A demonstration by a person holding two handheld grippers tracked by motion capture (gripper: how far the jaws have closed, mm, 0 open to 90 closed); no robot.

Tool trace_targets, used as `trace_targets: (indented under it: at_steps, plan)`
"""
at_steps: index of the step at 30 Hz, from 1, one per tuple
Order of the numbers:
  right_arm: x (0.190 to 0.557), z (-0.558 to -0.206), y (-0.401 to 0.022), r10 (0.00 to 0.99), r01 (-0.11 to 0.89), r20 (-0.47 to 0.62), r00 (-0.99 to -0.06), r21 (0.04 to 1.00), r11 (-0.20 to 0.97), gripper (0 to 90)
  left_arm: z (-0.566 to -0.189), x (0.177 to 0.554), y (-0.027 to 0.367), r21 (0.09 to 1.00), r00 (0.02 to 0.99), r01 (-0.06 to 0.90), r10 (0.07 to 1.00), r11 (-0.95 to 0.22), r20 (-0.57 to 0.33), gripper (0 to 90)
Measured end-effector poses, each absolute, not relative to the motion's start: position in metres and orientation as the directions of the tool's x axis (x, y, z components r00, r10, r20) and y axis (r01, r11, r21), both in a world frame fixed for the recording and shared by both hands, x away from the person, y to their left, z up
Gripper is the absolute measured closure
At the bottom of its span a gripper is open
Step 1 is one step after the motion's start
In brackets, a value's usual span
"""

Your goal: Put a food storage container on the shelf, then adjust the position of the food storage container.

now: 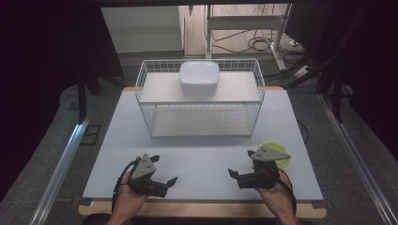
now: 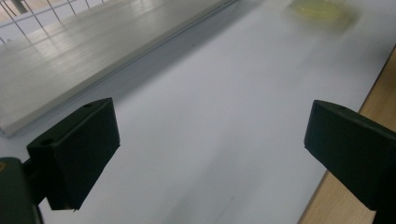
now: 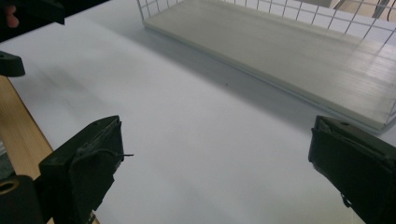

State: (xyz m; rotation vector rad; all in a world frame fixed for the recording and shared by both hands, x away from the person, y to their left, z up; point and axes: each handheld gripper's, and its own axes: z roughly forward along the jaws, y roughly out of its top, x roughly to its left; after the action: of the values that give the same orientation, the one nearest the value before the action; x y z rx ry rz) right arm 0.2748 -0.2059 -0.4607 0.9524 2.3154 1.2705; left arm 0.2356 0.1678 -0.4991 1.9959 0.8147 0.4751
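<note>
My left gripper (image 1: 164, 169) hovers over the front left of the white tabletop (image 1: 197, 150), held in a hand and open, with nothing between its jaws. In its own view the gripper (image 2: 210, 140) has its jaws wide apart over bare table. My right gripper (image 1: 241, 163) sits at the front right, also open and holding nothing; its own view shows the gripper (image 3: 215, 158) over bare white surface. The two grippers point toward each other. A yellow-green dish (image 1: 279, 153) lies just behind the right gripper, partly hidden by it, and appears blurred as the dish (image 2: 320, 9).
A white wire rack (image 1: 143, 89) with two shelves stands at the back middle, with a white lidded container (image 1: 198, 78) on its upper shelf. The lower shelf (image 3: 289, 51) is bare. A wooden table edge (image 1: 202, 210) runs along the front. Dark floor and metal rails flank both sides.
</note>
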Motion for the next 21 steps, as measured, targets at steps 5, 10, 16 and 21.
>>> trace_targets:
  at_steps: [5, 10, 16, 21]
  plan:
    - [0.271, -0.468, -0.207, 0.688, 0.394, 0.009, -0.726, 0.825, 0.405, 3.6, -0.507, 0.231, 0.169, 0.841, 0.719, 0.372, 0.695, -0.392, 0.006, 4.2]
    - [0.268, -0.476, -0.206, 0.687, 0.400, -0.011, -0.727, 0.806, 0.436, 3.4, -0.518, 0.227, 0.170, 0.823, 0.722, 0.393, 0.692, -0.411, 0.001, 4.1]
    - [0.270, -0.479, -0.207, 0.696, 0.418, -0.004, -0.718, 0.797, 0.436, 3.3, -0.516, 0.227, 0.175, 0.839, 0.707, 0.392, 0.707, -0.378, -0.012, 4.1]
    - [0.272, -0.479, -0.209, 0.726, 0.442, -0.009, -0.687, 0.788, 0.428, 1.7, -0.516, 0.228, 0.178, 0.841, 0.701, 0.399, 0.713, -0.366, -0.022, 4.1]
